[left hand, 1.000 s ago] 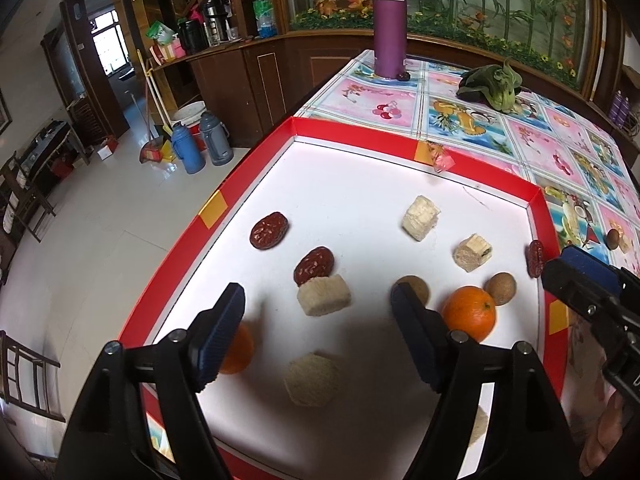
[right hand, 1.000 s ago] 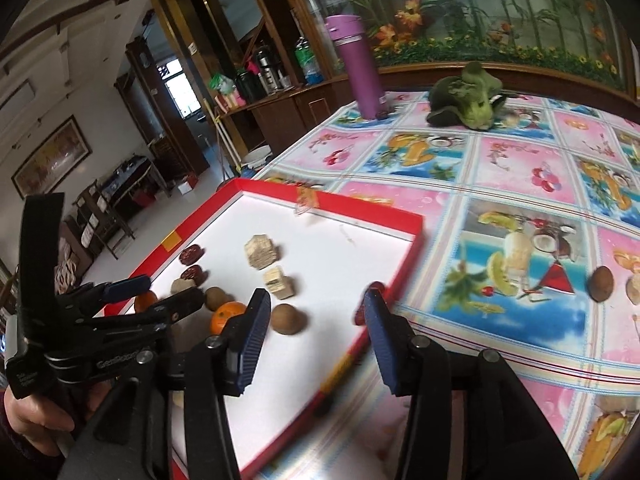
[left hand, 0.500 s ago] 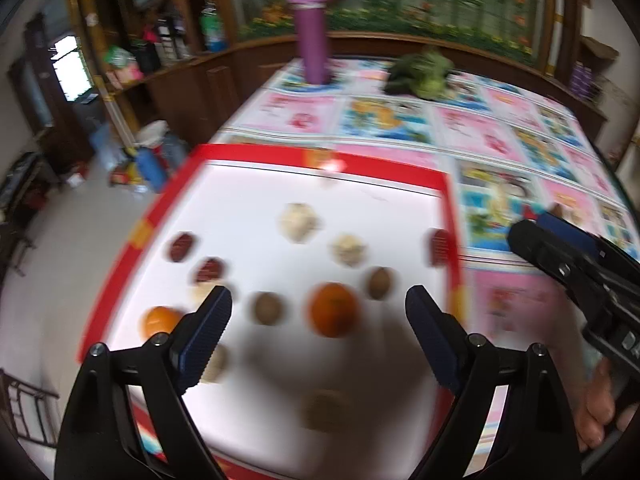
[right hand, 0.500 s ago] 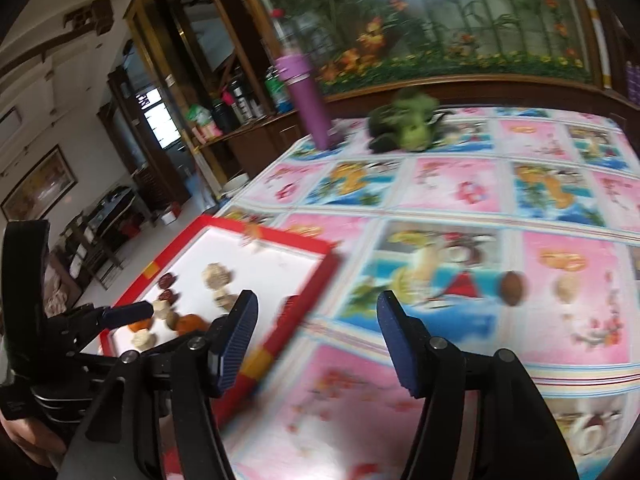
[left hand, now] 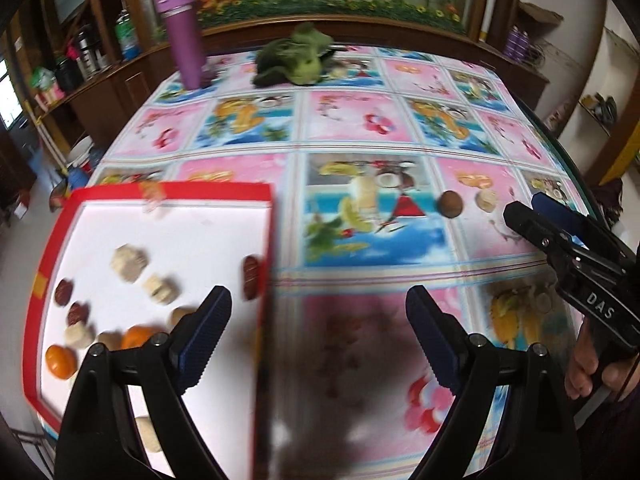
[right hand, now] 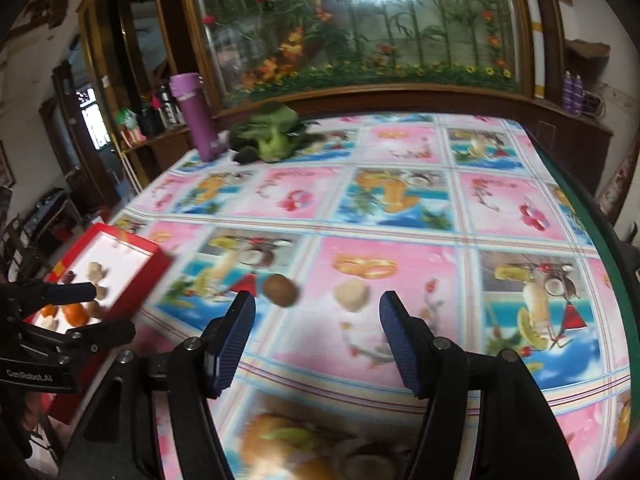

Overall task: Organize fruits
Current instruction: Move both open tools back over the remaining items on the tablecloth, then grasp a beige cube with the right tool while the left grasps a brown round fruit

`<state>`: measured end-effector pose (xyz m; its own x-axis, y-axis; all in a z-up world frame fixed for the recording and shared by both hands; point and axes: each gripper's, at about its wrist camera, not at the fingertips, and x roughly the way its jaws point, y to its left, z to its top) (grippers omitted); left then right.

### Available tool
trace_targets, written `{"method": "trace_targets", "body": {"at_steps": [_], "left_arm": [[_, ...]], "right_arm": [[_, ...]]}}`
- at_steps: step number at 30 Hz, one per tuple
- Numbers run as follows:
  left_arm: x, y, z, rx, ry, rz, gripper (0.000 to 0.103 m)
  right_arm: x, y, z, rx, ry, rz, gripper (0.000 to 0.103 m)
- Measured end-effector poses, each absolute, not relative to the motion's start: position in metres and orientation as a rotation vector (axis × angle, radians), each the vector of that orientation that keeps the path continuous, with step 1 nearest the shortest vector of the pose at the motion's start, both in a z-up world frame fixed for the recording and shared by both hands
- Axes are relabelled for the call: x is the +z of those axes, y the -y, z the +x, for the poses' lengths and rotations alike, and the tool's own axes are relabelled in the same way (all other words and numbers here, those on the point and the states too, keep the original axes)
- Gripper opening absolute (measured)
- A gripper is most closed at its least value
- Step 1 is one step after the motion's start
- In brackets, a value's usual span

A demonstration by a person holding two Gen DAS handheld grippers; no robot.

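Observation:
A red-rimmed white tray at the left holds oranges, red dates, pale cubes and a brown round fruit. On the patterned tablecloth to its right lie a brown round fruit and a pale piece. My left gripper hangs open over the tray's right rim and the cloth, nothing between its fingers. My right gripper hovers just short of the two loose pieces, its jaws opening and empty. Each gripper shows in the other's view: the right gripper, the left gripper.
A purple flask and a green leafy vegetable stand at the table's far side. The table's green edge curves along the right. A hand holds the right gripper's handle. Wooden cabinets ring the table.
Both grippers have swung right, from over the tray toward the tablecloth. Both sets of jaws stand wider than before. The loose brown fruit and pale piece now lie close ahead of the right gripper.

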<state>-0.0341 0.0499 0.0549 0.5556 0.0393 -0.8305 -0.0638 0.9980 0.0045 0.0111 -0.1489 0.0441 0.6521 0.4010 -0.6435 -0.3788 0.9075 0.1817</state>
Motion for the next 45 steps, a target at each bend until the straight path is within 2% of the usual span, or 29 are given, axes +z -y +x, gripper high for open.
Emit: {"method": "trace_targets", "body": {"at_steps": [12, 19, 22, 24, 25, 45], "left_arm": [[0.043, -0.003, 0.015, 0.046, -0.998, 0.041, 0.089], [0.037, 0.008, 0.028, 0.071, -0.999, 0.098, 0.089], [0.037, 0.010, 0.030, 0.081, -0.994, 0.117, 0.090], [0.037, 0.013, 0.030, 0.084, -0.991, 0.133, 0.090], [0.037, 0.013, 0.031, 0.087, -0.990, 0.141, 0.090], [0.036, 0.043, 0.042, 0.090, -0.978, 0.195, 0.090]], "right_arm": [[0.029, 0.145, 0.035, 0.423, -0.802, -0.024, 0.064], [0.021, 0.137, 0.052, 0.459, -0.868, -0.027, 0.038], [0.019, 0.133, 0.054, 0.465, -0.887, -0.039, 0.033], [0.019, 0.133, 0.055, 0.467, -0.887, -0.040, 0.024], [0.018, 0.134, 0.055, 0.469, -0.888, -0.039, 0.023], [0.021, 0.161, 0.058, 0.366, -0.924, -0.054, 0.022]]}}
